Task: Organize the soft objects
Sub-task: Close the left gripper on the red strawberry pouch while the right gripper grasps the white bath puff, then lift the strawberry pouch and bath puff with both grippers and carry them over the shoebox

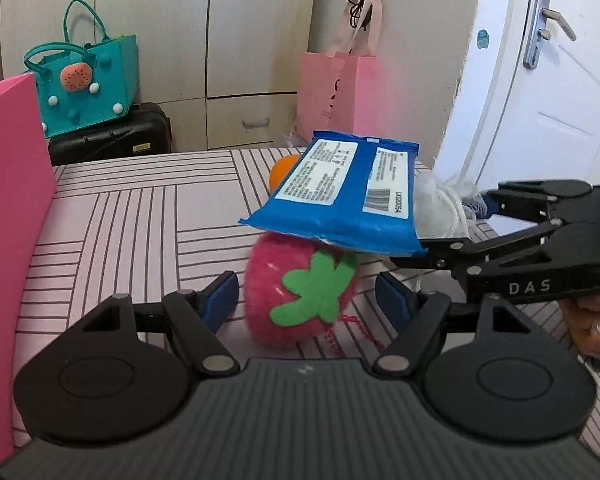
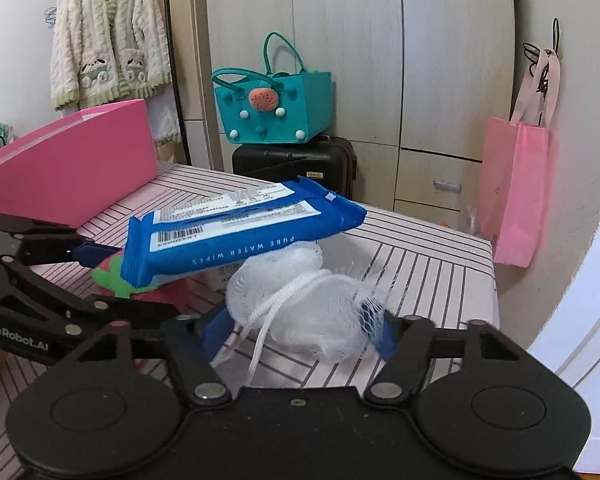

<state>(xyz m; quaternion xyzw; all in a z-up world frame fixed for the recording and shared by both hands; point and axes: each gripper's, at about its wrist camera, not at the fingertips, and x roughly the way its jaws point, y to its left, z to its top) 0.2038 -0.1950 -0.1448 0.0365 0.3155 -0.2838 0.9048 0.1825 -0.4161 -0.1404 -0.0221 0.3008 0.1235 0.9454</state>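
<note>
While straddling the strawberry plush with left claw spread wide, faces a light, slippery wipes pack resting atop it at 12 o'clock; best pinched by the crimped end seam. Flanks mesh puff with right claw, grip unclear.

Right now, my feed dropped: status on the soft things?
Left tongs open, straddling strawberry plush. Right tongs open around mesh puff. Wipes pack lying across both, in the way.
</note>
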